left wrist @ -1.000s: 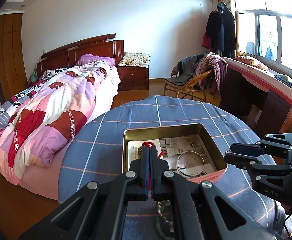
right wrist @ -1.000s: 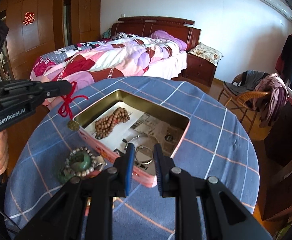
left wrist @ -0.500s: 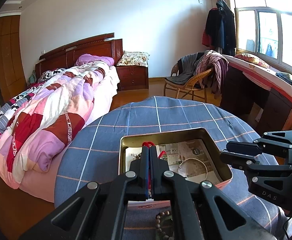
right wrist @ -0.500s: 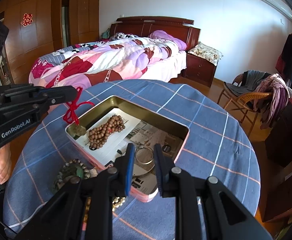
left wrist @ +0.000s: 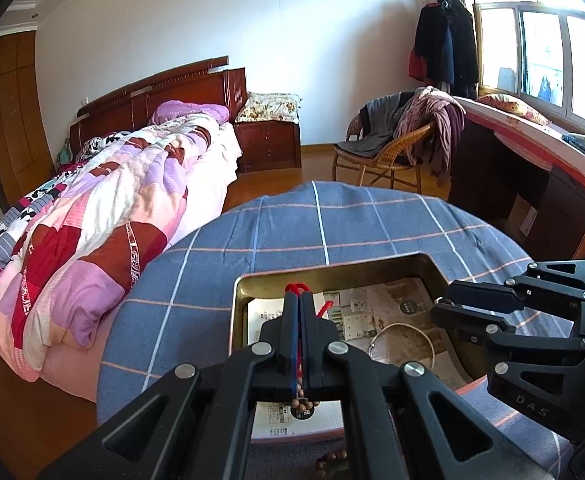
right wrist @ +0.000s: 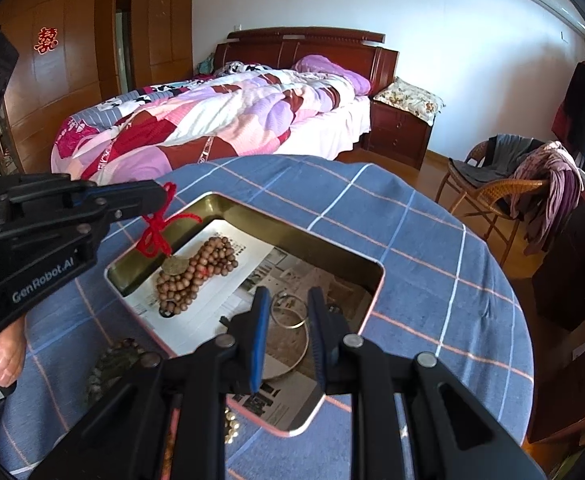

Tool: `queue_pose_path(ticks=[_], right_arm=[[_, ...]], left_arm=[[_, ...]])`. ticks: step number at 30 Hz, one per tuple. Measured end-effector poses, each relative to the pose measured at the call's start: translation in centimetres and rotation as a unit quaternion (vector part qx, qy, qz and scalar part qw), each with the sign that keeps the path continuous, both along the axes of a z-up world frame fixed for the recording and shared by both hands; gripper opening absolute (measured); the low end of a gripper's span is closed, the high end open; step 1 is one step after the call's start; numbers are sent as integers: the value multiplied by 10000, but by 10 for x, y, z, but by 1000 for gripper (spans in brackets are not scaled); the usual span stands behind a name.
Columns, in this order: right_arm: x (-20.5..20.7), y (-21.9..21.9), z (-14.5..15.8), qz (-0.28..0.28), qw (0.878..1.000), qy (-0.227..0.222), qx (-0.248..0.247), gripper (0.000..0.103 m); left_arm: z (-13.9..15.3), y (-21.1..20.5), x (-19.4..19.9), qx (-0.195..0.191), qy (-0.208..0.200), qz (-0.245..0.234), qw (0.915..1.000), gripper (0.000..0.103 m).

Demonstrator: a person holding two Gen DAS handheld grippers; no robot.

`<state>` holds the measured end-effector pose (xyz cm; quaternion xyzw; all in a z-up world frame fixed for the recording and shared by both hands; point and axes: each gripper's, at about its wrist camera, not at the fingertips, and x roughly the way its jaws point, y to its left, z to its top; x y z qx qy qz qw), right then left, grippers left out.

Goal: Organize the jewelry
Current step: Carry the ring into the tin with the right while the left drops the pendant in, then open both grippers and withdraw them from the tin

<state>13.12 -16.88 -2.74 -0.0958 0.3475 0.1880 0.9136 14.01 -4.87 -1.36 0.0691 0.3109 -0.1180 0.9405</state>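
Observation:
A pink tin [right wrist: 381,280] with a gold inside, lined with newspaper, sits on the blue checked tablecloth [right wrist: 432,248]. My left gripper [right wrist: 160,197] is shut on a red cord [right wrist: 154,234]. Its round bronze pendant [right wrist: 173,266] hangs down onto a wooden bead bracelet [right wrist: 200,280] in the tin's left part. In the left wrist view the left gripper [left wrist: 300,297] points over the tin [left wrist: 332,271], and the cord [left wrist: 297,287] shows at its tips. My right gripper [right wrist: 288,312] is slightly open and empty above the silver bangles [right wrist: 305,344] in the tin.
A green bracelet with pale beads [right wrist: 110,364] and gold beads [right wrist: 231,428] lie on the cloth beside the tin's near-left side. A hand [right wrist: 6,356] holds the left gripper. A bed [right wrist: 220,120] stands beyond the round table, a wicker chair [right wrist: 500,188] to the right.
Both grippers moved forward over the tin. The pendant on the red cord went from beside the tin's left corner to inside it, onto the wooden beads.

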Motion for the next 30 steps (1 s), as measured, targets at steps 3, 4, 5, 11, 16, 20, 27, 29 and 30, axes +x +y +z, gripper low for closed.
queue_pose_path(ticks=[3, 4, 5, 11, 16, 20, 27, 29, 30], right_arm=[[2, 2, -6, 16, 10000, 51, 11, 22], [2, 3, -7, 25, 10000, 60, -2, 22], [3, 4, -9, 31, 10000, 70, -19, 22], [6, 6, -17, 52, 9999, 126, 8, 22], [8, 4, -19, 13, 9998, 171, 113, 26], [5, -2, -17, -109, 9998, 116, 146, 51], [-12, -16, -10, -286, 9994, 11, 217, 60], [-22, -21, -11, -310, 9993, 10, 208, 60], [-26, -24, -12, -321, 9993, 19, 204, 61]], left_arm=[[-9, -2, 3, 40, 89, 18, 10000, 0], [-11, -2, 4, 46, 117, 19, 9999, 0], [-14, -2, 4, 60, 147, 26, 9999, 0], [-25, -2, 8, 152, 268, 83, 9995, 0], [-30, -4, 10, 299, 456, 120, 9984, 2], [-31, 0, 10, 405, 455, 337, 9976, 15], [-23, 15, -6, 396, 97, 484, 9980, 82], [-23, 21, -9, 391, 123, 490, 9980, 82], [-24, 24, -12, 384, 150, 492, 9979, 82]])
